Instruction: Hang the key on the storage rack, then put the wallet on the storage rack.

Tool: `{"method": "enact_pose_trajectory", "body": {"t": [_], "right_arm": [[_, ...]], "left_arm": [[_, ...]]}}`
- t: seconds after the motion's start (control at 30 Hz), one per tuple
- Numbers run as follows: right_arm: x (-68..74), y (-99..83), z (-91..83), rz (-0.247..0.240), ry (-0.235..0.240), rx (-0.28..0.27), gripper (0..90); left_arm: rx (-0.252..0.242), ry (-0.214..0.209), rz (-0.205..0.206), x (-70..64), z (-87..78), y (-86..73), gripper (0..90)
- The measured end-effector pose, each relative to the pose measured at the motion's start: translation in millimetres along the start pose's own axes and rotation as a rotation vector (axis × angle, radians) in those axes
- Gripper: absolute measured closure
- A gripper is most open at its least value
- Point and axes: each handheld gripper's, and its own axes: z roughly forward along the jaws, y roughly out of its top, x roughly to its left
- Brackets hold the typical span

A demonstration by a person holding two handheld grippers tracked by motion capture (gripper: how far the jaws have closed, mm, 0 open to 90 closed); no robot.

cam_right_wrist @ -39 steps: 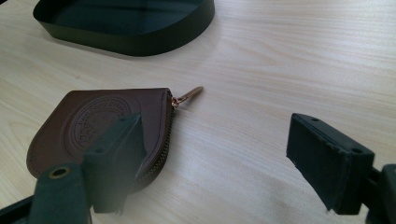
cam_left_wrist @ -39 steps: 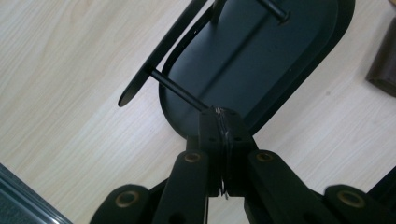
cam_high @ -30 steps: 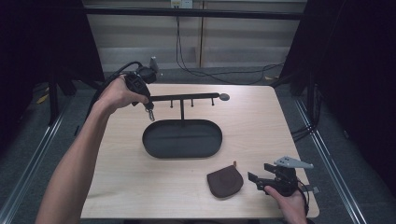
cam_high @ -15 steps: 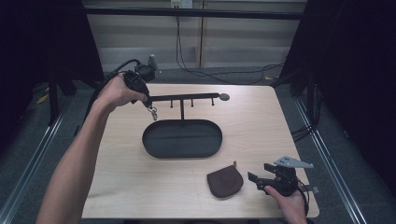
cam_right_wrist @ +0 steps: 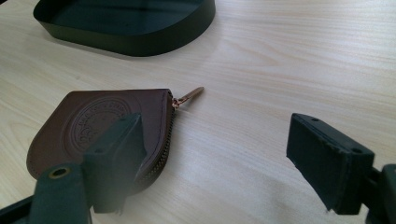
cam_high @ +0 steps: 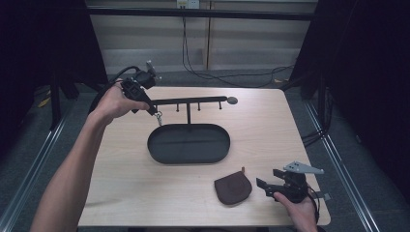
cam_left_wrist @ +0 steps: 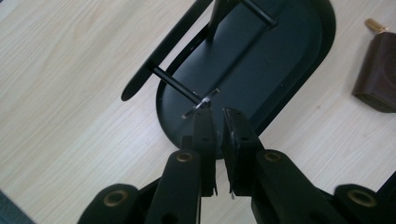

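The left gripper (cam_high: 155, 114) hangs at the ten o'clock end of the black stand's hook bar (cam_high: 191, 101), its jaws pinched nearly closed on a small metal key ring (cam_left_wrist: 201, 103) right at an end peg above the oval tray (cam_high: 188, 143). At five o'clock on the table, the right gripper (cam_high: 270, 181) rests with jaws spread wide and empty, just beside the brown leather pouch (cam_high: 233, 188), which lies flat at its nine o'clock
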Motion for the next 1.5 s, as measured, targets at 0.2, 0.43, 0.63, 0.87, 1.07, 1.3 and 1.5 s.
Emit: {"method": "enact_pose_trajectory", "body": {"t": [0.2,0.43,0.63,0.87,1.07,1.3,1.5], "right_arm": [[-0.7,0.7,1.4,0.002,0.001,0.004,19.3],[-0.7,0.2,-0.3,-0.002,-0.003,-0.002,19.3],[-0.4,0.3,-0.5,-0.003,-0.004,-0.001,19.3],[-0.6,0.1,-0.6,-0.004,-0.005,-0.002,19.3],[-1.0,0.7,0.1,0.002,-0.005,-0.001,19.3],[-1.2,0.8,-0.3,0.009,-0.009,-0.004,19.3],[-1.9,0.4,-0.8,0.01,-0.013,-0.006,19.3]], "left_arm": [[-0.061,-0.006,-0.032,-1.3,-0.9,-17.4,76.6],[-0.145,0.011,-0.063,-3.3,5.0,-46.1,61.4],[-0.216,0.008,-0.102,-1.8,10.5,-74.6,58.2],[-0.307,-0.017,-0.103,-13.6,19.1,-96.6,53.6],[-0.343,-0.024,-0.119,-17.9,25.4,-111.5,45.9],[-0.397,-0.018,-0.149,-28.7,37.3,-141.2,27.1],[-0.418,-0.03,-0.153,-36.6,41.4,-158.4,20.2]]}}
